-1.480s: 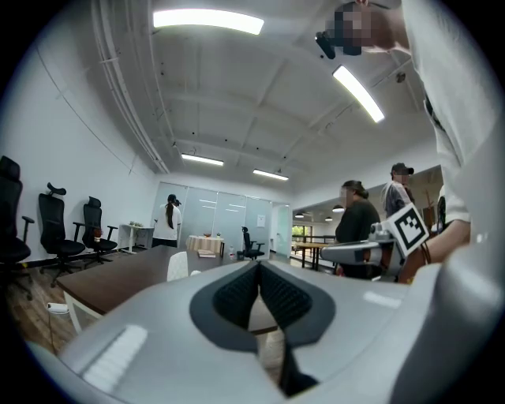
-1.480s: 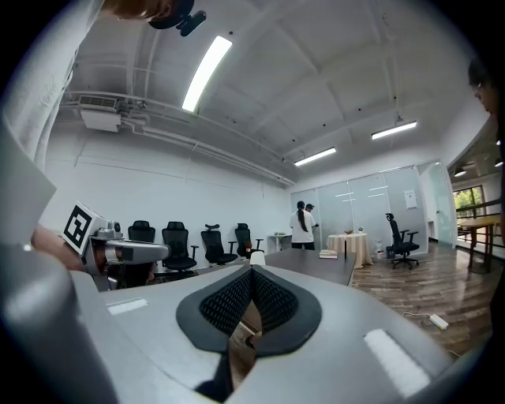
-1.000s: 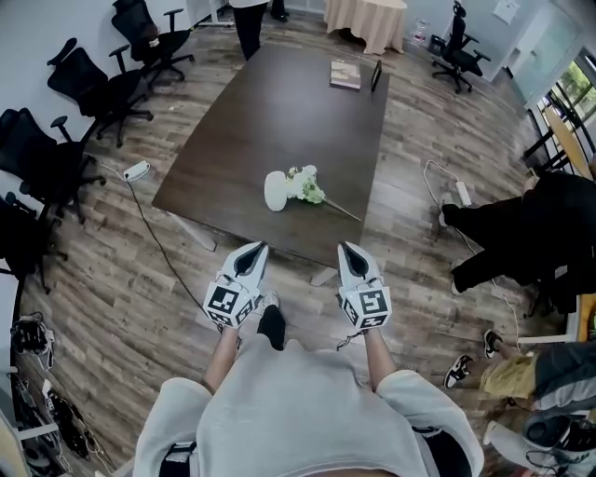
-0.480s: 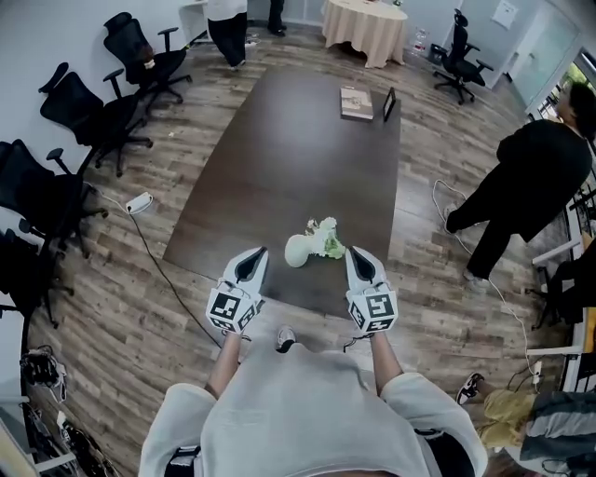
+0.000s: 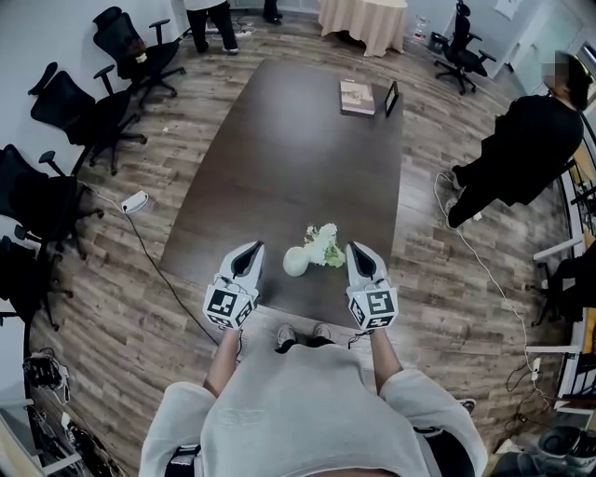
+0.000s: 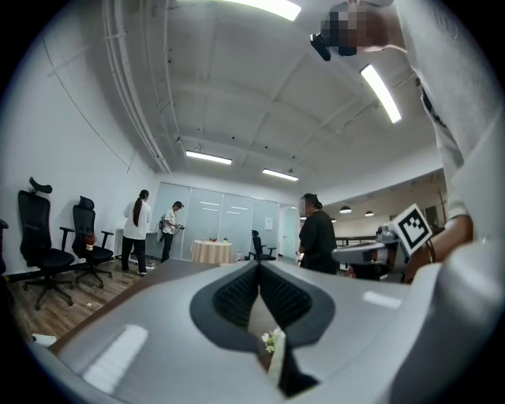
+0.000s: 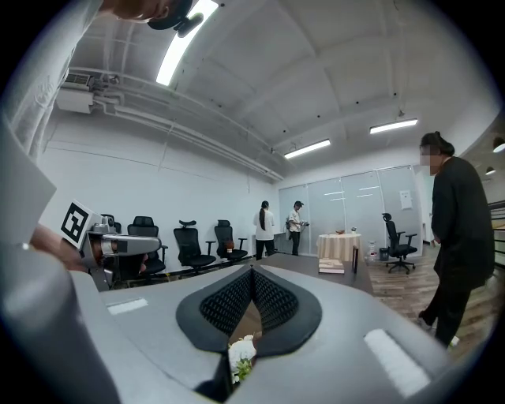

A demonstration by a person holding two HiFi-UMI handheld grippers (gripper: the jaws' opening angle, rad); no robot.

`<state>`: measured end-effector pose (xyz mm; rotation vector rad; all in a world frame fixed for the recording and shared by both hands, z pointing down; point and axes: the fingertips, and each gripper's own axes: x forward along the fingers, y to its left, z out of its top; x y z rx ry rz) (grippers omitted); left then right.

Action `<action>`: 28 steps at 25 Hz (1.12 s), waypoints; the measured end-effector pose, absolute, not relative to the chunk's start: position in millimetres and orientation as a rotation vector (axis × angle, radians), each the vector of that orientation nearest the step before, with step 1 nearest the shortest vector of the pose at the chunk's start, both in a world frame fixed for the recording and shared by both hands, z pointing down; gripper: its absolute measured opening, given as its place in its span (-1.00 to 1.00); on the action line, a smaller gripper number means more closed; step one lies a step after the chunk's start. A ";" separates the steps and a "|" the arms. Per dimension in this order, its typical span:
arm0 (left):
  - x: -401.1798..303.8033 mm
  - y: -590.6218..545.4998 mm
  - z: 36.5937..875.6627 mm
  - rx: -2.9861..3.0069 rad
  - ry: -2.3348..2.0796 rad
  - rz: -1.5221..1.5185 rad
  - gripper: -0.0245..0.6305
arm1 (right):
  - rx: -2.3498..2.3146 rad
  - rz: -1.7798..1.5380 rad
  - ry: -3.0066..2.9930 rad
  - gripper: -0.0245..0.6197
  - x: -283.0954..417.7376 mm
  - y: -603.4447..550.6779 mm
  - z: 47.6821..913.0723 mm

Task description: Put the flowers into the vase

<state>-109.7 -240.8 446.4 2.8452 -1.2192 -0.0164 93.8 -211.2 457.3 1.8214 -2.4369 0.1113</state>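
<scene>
White flowers point(image 5: 324, 246) with green leaves, lying on the dark table point(image 5: 298, 140) close to its near edge. Touching them on the left, a small white vase point(image 5: 296, 262), with the flowers outside it; upright or on its side, not possible to tell from above. One at each side of this pair and apart from both, the left gripper point(image 5: 255, 247) and the right gripper point(image 5: 354, 248), held at the near edge of the table and pointing away from the body. Left gripper: jaws fully together, ribbed pads meeting, nothing held between them, only the flowers visible beyond through the small opening under the pads. Right gripper: the same, jaws closed on nothing, with the white blooms seen beyond. Further along the table, near its far end, a book point(image 5: 357, 96) and just beside it a thin dark upright object point(image 5: 392, 98). Around the table, a wooden floor point(image 5: 121, 307). At the left, several black office chairs point(image 5: 70, 102) and a white power strip point(image 5: 135, 200) with its cable on the floor. At the right, a person in black clothes point(image 5: 521, 154), standing well apart from the table. Beyond the far end, a round table with a beige cloth point(image 5: 363, 19) and two more people point(image 5: 207, 14).
</scene>
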 end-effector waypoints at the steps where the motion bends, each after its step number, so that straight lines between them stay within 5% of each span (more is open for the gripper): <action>1: -108.3 -242.7 445.3 2.842 -1.231 -0.016 -0.89 | 1.815 0.113 -2.443 -0.93 95.3 -213.0 456.7; 28: -86.9 -236.0 521.1 2.641 -1.273 0.148 -0.89 | 1.696 0.403 -2.352 -0.93 139.5 -201.9 547.2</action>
